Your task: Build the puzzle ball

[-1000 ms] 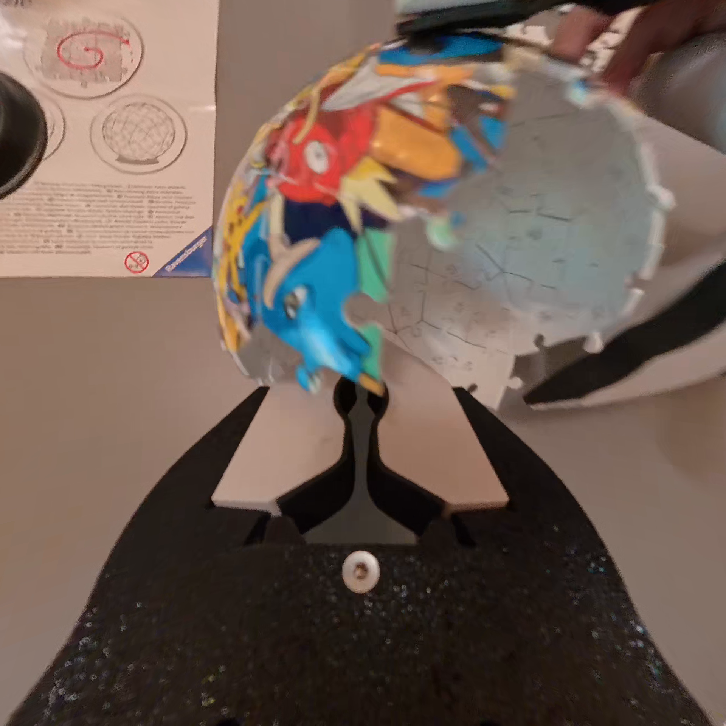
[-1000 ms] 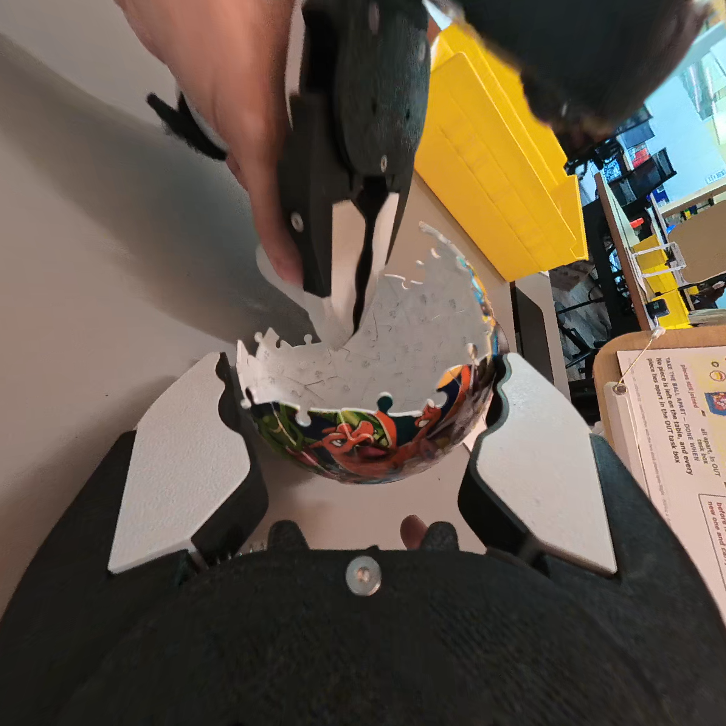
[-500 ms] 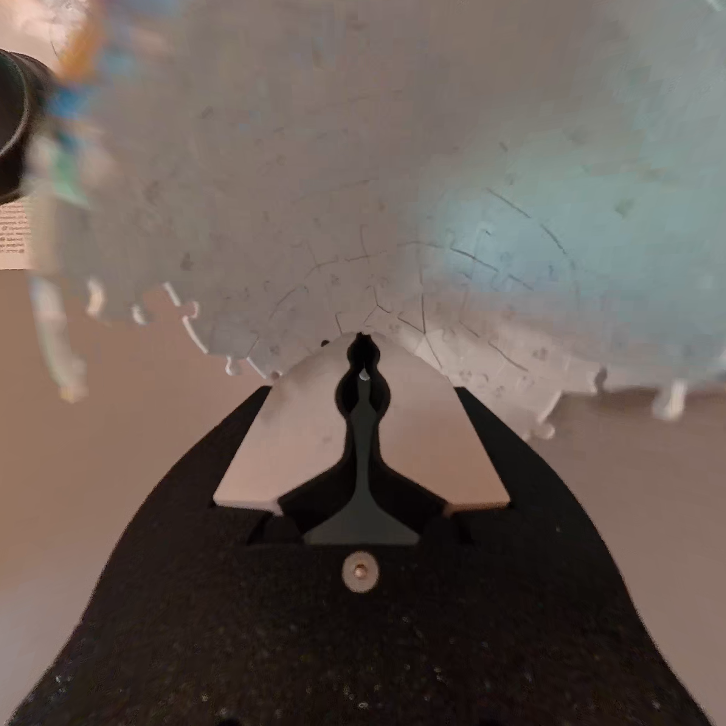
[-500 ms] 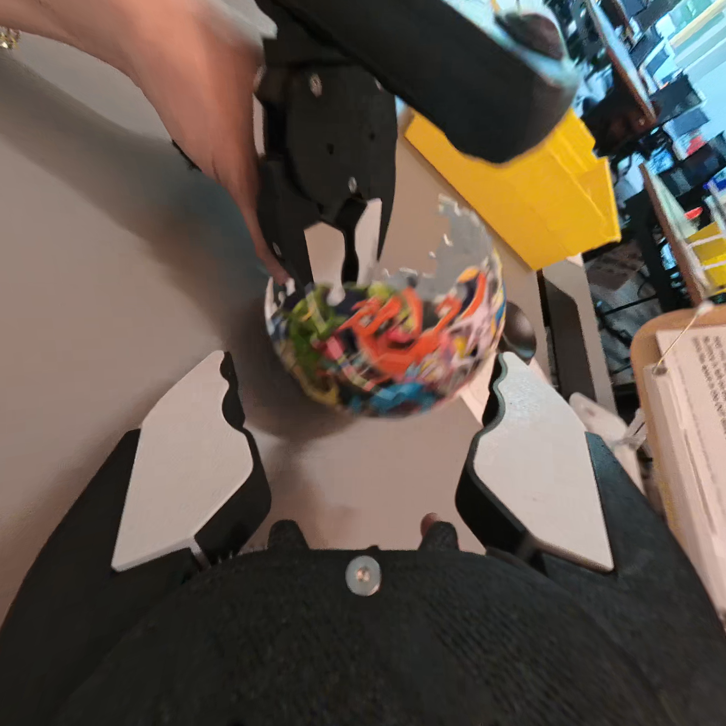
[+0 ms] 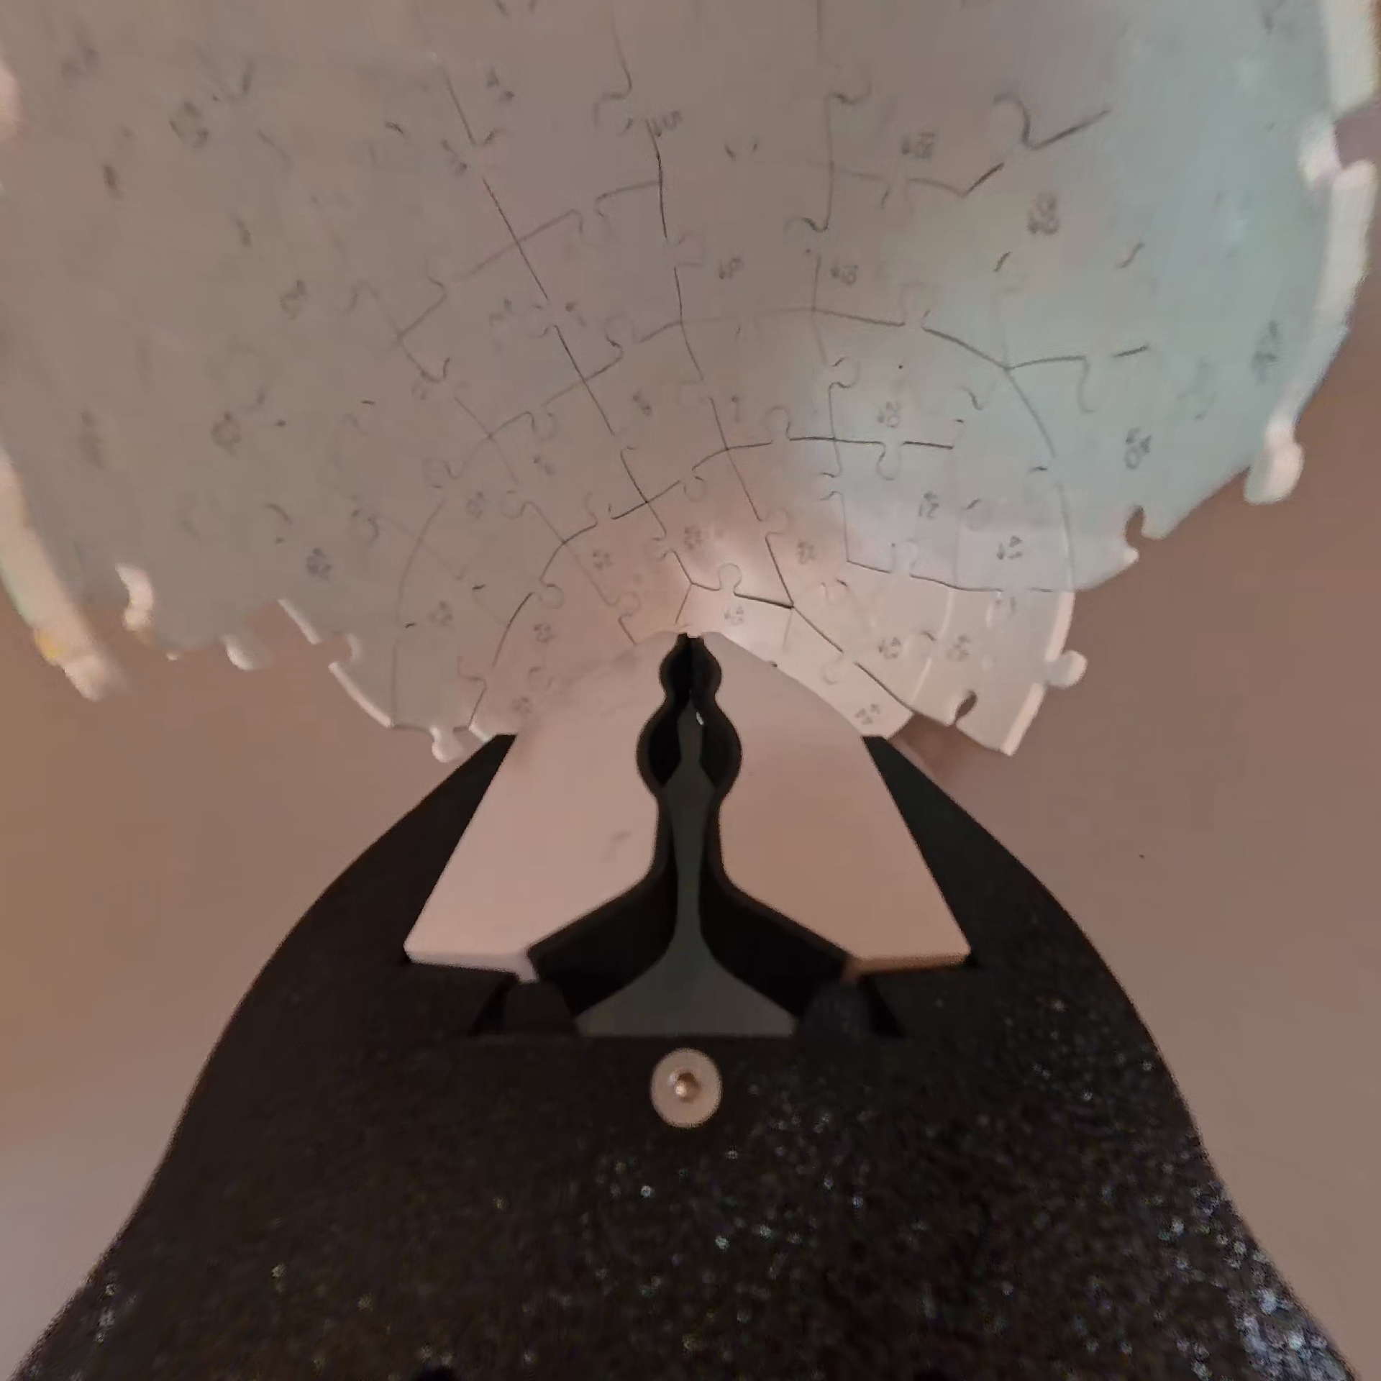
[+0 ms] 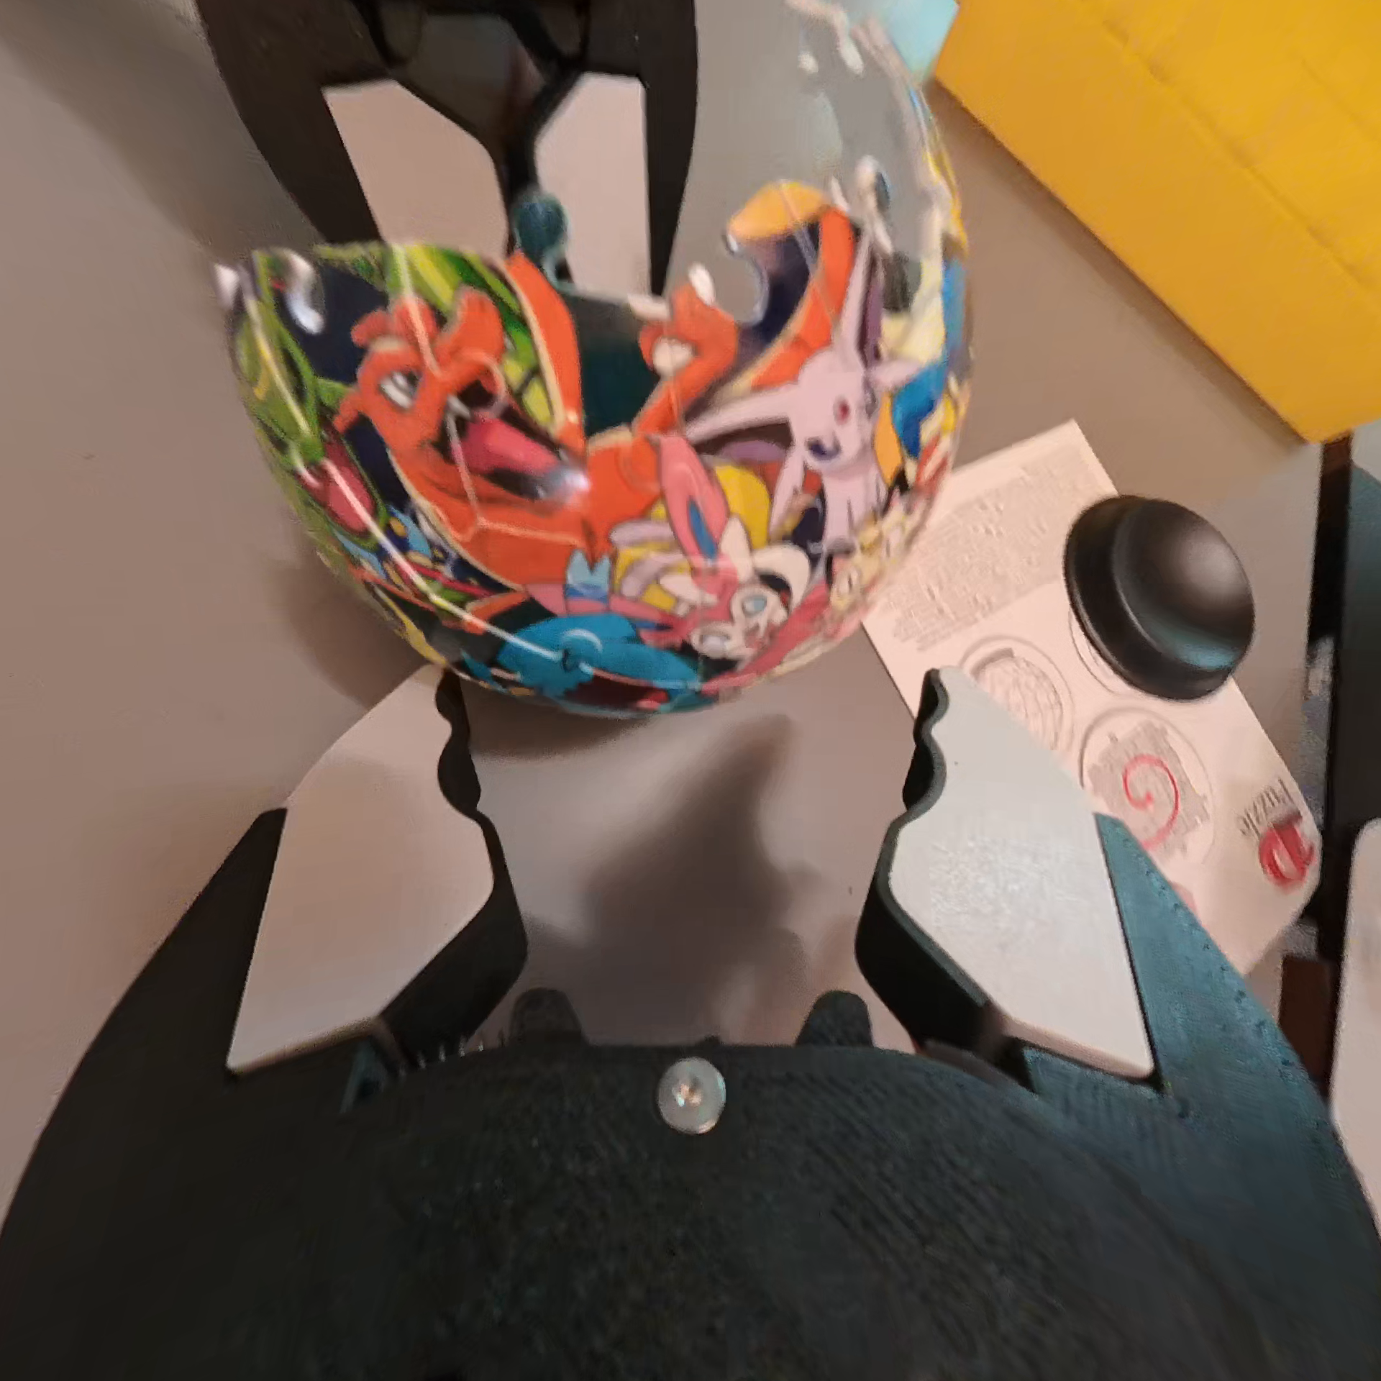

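The partly built puzzle ball [image 6: 598, 478] is a curved shell with bright cartoon figures on its outside. In the left wrist view its white numbered inside [image 5: 672, 336] fills the upper frame. My left gripper [image 5: 689, 643] is shut on the shell's jagged rim and holds it above the table. It shows in the right wrist view [image 6: 534, 217] behind the shell. My right gripper [image 6: 687, 717] is open and empty, just in front of and below the shell, not touching it.
A printed instruction sheet [image 6: 994, 523] lies right of the shell, with a black round stand [image 6: 1158, 598] on it. A yellow bin [image 6: 1196, 187] stands at the back right. The grey table [image 6: 112, 523] extends to the left. The left gripper's tips are roughly 8 cm from the right gripper's.
The left gripper has turned the shell and brought it closer to its camera, so the white inside now fills that view. In the right wrist view the shell's coloured outside now faces me.
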### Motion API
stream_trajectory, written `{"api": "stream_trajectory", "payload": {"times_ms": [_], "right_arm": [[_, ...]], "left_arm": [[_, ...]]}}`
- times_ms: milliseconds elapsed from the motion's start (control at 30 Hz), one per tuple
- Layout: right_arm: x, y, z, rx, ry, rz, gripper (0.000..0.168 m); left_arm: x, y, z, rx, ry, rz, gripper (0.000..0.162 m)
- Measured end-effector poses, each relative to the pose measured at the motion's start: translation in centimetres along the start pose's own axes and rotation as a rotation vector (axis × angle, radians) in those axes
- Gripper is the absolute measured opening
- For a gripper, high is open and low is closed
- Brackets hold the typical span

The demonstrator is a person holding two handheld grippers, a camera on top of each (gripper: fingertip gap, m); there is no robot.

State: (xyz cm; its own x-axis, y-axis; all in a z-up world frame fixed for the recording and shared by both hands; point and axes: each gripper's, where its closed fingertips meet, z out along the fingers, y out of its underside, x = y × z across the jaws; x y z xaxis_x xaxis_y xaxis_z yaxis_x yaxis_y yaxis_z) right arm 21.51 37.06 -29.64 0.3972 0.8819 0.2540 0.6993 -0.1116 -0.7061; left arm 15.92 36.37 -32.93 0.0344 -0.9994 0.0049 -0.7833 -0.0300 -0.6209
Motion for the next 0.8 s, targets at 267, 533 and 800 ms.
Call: {"api": "stream_trajectory", "payload": {"times_ms": [267, 533, 800], "right_arm": [[-1.3, -2.2, 0.9, -0.129, 0.066, -0.276, 0.122], [-2.3, -3.4, 0.8, -0.341, 0.264, -0.486, 0.122], [-2.9, -3.2, 1.1, -0.406, 0.310, -0.447, 0.122]], "left_arm": [[0.0, 0.0, 0.0, 0.020, 0.022, 0.019, 0.000], [0.1, 0.3, -0.5, 0.071, 0.041, 0.082, 0.000], [1.6, 1.4, -1.2, 0.108, 0.129, 0.235, 0.000]]}}
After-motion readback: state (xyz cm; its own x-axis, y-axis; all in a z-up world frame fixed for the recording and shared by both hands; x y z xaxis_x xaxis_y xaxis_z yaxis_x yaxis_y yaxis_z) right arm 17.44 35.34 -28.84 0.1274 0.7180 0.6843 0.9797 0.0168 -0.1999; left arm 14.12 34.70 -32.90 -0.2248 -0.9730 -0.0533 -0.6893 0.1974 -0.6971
